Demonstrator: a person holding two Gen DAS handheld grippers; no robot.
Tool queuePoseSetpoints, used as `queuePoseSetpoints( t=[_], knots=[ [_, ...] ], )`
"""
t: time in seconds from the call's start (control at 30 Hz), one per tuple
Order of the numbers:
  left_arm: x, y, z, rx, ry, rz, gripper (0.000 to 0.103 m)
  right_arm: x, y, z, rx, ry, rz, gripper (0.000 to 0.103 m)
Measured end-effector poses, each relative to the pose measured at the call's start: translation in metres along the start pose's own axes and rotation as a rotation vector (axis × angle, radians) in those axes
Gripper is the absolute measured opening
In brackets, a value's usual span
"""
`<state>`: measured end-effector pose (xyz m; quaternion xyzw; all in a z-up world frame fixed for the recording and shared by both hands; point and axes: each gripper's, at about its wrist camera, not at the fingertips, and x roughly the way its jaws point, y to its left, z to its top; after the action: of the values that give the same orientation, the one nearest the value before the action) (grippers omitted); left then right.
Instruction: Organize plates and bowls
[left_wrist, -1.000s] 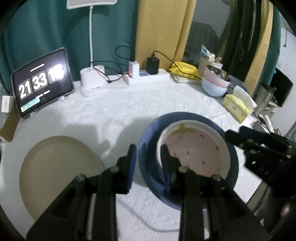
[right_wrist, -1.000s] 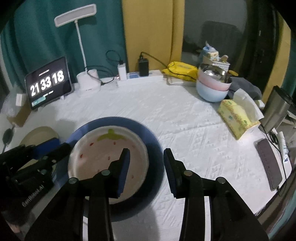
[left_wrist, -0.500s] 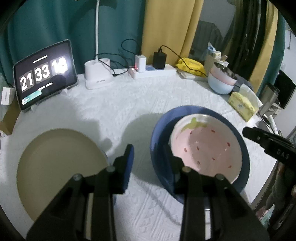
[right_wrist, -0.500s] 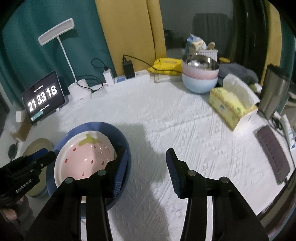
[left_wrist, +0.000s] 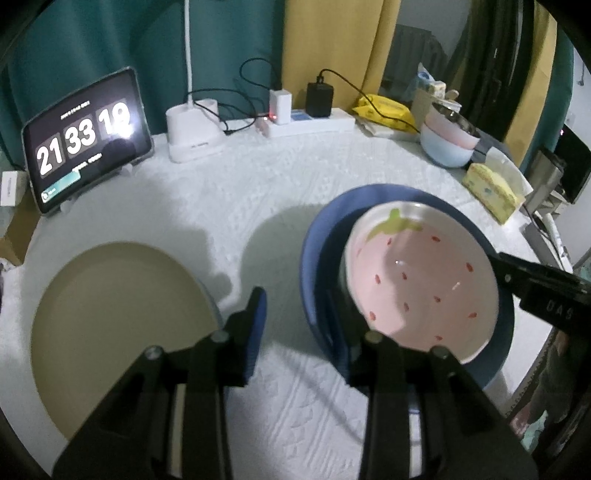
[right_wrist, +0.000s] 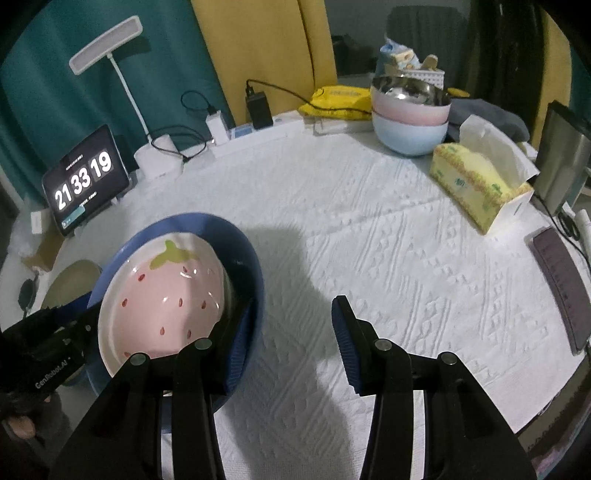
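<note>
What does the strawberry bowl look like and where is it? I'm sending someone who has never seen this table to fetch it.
On the round table with the white cloth, find the wide blue dish near the front edge, right of the tan plate. Tilted inside it sits the strawberry bowl: white rim, pink inside, red seed marks, green stem. The stacked bowls at the back are plain pastel.

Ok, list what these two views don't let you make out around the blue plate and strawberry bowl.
- Left wrist view: the near edge of the blue plate, behind the left tool.
- Right wrist view: the near rim of the strawberry bowl, behind the right tool; whether either tool presses the plate.
- Right wrist view: most of the beige plate, behind the blue plate.
- Both views: small text under the tablet clock, too small.
</note>
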<state>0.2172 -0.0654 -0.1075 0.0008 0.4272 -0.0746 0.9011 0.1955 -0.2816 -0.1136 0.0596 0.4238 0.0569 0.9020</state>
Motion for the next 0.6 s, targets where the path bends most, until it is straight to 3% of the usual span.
queuePoseSetpoints(
  t=[0.37,0.5,0.6],
  knots=[
    [0.0003,0.0029,-0.0021,-0.053,-0.011,0.012,0.035,0.0046,0.0011,-0.0063,0.017,-0.038,-0.020,0.046],
    [0.0011,0.0026,-0.0018,-0.080,-0.006,0.004,0.032,0.0056,0.0008,-0.0079,0.046,-0.050,-0.027,0.046],
    [0.0003,0.0013,-0.0035,-0.089,-0.018,0.003,0.026,0.0076,-0.0041,-0.0091,0.094,-0.055,0.017,0.042]
  ],
)
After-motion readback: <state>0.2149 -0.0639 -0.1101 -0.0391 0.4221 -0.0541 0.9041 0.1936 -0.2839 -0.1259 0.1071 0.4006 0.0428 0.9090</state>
